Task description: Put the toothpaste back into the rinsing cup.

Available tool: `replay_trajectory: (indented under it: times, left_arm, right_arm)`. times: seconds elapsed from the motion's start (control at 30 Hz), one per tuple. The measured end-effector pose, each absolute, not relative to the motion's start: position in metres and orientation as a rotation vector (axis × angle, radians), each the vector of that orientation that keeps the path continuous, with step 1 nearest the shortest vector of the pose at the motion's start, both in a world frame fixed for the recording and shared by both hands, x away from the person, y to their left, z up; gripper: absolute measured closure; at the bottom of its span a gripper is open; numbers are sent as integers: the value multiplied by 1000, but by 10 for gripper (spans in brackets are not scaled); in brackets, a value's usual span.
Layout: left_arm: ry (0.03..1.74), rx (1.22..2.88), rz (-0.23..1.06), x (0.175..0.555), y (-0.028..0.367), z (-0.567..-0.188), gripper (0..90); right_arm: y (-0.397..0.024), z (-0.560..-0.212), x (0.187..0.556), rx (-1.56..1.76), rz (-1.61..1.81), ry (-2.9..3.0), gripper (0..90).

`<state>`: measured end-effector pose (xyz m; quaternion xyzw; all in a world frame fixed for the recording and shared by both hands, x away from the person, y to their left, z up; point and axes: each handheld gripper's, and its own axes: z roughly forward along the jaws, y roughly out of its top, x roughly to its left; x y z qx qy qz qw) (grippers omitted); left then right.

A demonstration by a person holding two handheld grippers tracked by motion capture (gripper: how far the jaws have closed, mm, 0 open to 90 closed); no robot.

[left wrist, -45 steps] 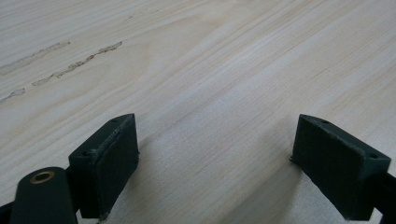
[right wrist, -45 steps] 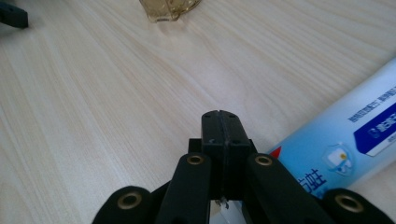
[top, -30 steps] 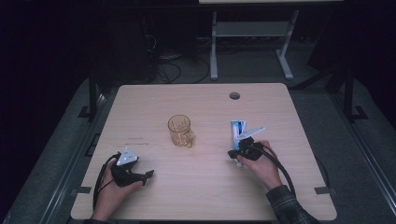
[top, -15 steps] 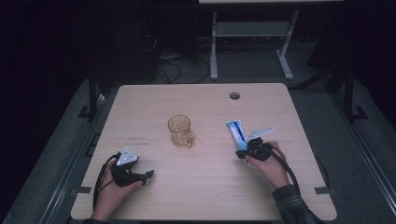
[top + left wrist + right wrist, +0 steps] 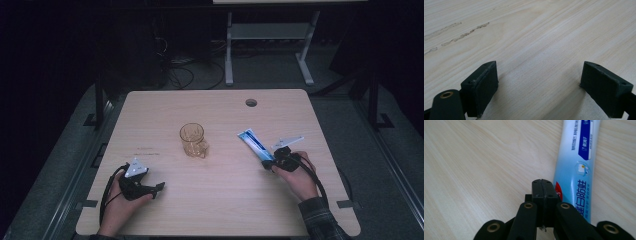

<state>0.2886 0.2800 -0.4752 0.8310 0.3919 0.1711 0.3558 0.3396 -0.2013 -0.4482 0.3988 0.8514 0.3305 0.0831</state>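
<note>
A pale wooden desk (image 5: 220, 210) is seen from above, with a round cable hole (image 5: 251, 102) near its far edge. Near the middle of the desk, a clear amber glass mug (image 5: 193, 139) is set upright.

To the right of the mug, a blue and white toothpaste tube (image 5: 255, 144) is laid flat on the desk. Its long axis is run diagonally, from a far end turned towards the mug to a near end beside the right tool (image 5: 272, 163). The tube is thus placed well within reach of the right hand, while the left tool (image 5: 159, 187) is kept well apart from it, at the near left of the desk.

In the right gripper view, the right tool (image 5: 542, 185) is shown with its jaws pressed together and nothing caught between them. The tube (image 5: 576, 170) is seen just beside the closed tips, on their right in that view, and is stretched away ahead along much the same line as the tool. The tube is not gripped. For a grasp, the jaws would probably have to be parted and shifted sideways across the tube's width.

In the left gripper view, the left tool (image 5: 539, 82) is held with its jaws wide apart over bare wood.
</note>
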Motion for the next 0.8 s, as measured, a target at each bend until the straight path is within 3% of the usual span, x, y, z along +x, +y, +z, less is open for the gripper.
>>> replay_trajectory:
  times: [0.5, 0.63, 0.8]
  left_arm:
    - [1011, 2147, 442, 289, 280, -475, 133]
    - [1011, 2147, 442, 289, 280, -475, 133]
    - [1011, 2148, 442, 289, 280, -475, 133]
  right_arm:
    - [-218, -447, 340, 1206, 979, 2511, 868]
    - [-218, -442, 338, 1187, 1004, 2512, 827]
    - [-218, -429, 338, 1172, 1016, 2495, 703]
